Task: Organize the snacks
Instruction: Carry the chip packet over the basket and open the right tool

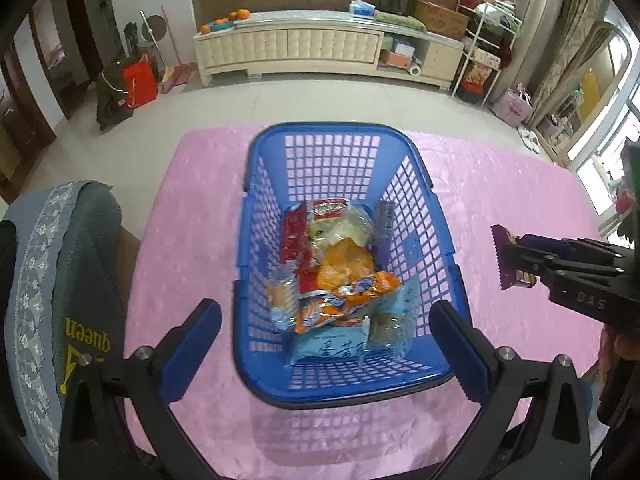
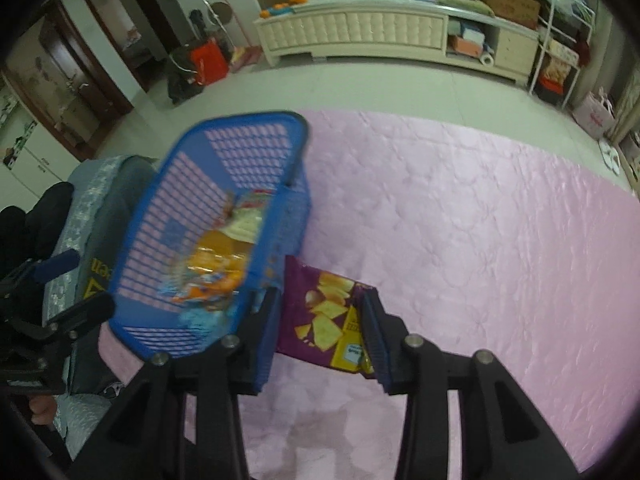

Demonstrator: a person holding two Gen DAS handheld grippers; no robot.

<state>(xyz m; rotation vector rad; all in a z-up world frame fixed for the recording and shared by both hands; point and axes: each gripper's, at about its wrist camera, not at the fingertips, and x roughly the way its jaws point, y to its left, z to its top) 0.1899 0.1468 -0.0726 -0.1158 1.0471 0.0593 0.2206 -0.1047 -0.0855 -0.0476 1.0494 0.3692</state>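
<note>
Covering the whole work surface: a pink tablecloth [image 1: 500, 184], patterned, nothing else loose on it in either view. On its left side sits a blue plastic basket [image 1: 256, 240] with lattice walls, upright. Beside the table's left edge there's a grey cushion [image 1: 80, 264] with a floral band and yellow "queen" lettering.

Basket contents, piled on the floor of it: a light-blue packet [image 1: 332, 346] with printed characters at the near end, an orange-and-blue snack bag [image 1: 352, 300] on top of it, a clear-wrapped orange bun [image 1: 346, 266] above that, a red packet [image 1: 294, 240] along the left wall, a pale clear bag [image 1: 344, 228] toward the far end. Smaller wrapped pieces sit at the edges — labels unreadable.

Left gripper [image 1: 326, 356] hangs over the near end of the basket, fingers spread wide on either side of it, nothing between them.

Right gripper [image 2: 320, 332] is to the right of the basket, over bare cloth, clamped on a purple cracker packet [image 2: 320, 312]. Blue pads press both long edges. The packet is lifted off the cloth, outside the basket, its serrated end pointing toward the basket's right wall. In the right wrist view the basket is motion-blurred, the packet sharp.
</note>
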